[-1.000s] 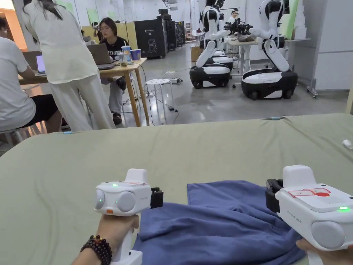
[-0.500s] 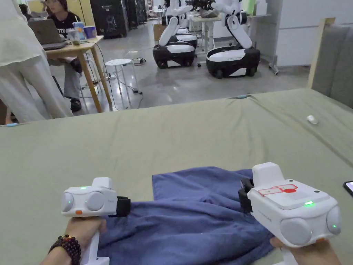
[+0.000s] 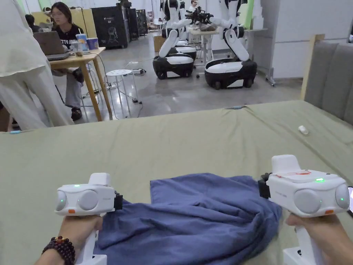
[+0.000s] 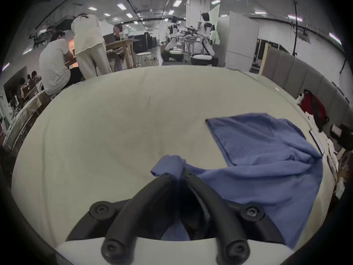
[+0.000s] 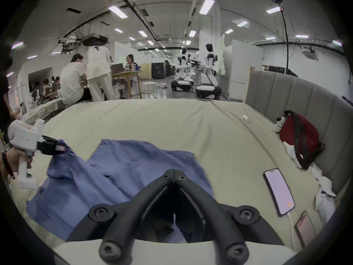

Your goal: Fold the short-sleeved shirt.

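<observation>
In the left gripper view we see the left gripper (image 4: 176,174) with its fingers (image 4: 152,188) pressed together on a bunched corner of the blue short-sleeved shirt (image 4: 267,154), a small flap of cloth sticking out past the tips. In the right gripper view the right gripper (image 5: 174,174) has its fingers (image 5: 193,190) brought fully together at the tips over the shirt's near right part; cloth shows beneath them, but we cannot tell whether any is pinched between them.

From the head view we hold both grippers low over the bed (image 3: 193,141), one at each side of the shirt, which lies rumpled on the olive-green sheet with one straight folded edge toward the far side. The left gripper sits at the shirt's left edge and the right gripper at its right edge.

To the right of the shirt a phone (image 5: 278,190) lies face up on the sheet, with a second phone (image 5: 305,228) nearer us. A red backpack (image 5: 299,137) leans against the grey padded headboard (image 5: 298,95). A small white object (image 3: 303,129) rests farther off on the sheet. Beyond the bed stand a wooden table (image 3: 81,60) with people at it, a white stool (image 3: 119,73) and two white robots (image 3: 229,65).
</observation>
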Demonstrator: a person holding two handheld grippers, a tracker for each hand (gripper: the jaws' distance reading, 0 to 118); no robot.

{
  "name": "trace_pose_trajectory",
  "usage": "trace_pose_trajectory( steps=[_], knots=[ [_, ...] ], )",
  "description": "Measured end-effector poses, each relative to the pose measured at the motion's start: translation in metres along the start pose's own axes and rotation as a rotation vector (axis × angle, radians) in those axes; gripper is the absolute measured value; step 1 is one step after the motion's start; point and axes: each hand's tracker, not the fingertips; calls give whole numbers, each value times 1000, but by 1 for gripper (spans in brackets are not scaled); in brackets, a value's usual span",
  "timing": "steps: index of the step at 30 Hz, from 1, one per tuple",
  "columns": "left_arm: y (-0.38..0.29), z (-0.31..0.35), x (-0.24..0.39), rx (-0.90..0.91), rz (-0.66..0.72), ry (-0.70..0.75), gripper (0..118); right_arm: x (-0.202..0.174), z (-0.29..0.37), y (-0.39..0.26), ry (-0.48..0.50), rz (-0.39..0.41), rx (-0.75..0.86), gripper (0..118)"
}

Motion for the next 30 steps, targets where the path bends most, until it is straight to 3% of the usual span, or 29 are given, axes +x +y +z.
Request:
trace_pose_trajectory(
  steps=[1,2,3,4,5,12,17,22,25,30],
  knots=[
    [2,3,0,6,8,3,2,8,-1,2,-6,-3,-22,10],
    [2,6,1,11,8,3,2,17,-7,3,-14,-13,-37,28],
    [2,8,2,17,7,0,2,26,-13,3,-9,-33,-49,61],
    [3,10,3,22,2,-2,2,33,-19,3,-5,-45,-69,77],
    [3,11,4,26,-5,-1,2,40,-24,2,3,-56,-88,83],
    [0,0,5,25,-6,3,2,58,-71,-23,-89,35,-218,83],
    [-3,-10,8,12,-17,0,2,44,-92,-40,-6,101,-286,75],
    [-6,-10,12,12,-18,1,2,21,-90,-45,35,162,-289,5],
    [-5,-3,14,25,-15,22,2,17,-87,-41,0,179,-271,5],
    [15,24,10,112,17,9,2,4,-57,-6,-92,205,-90,5]
  ],
)
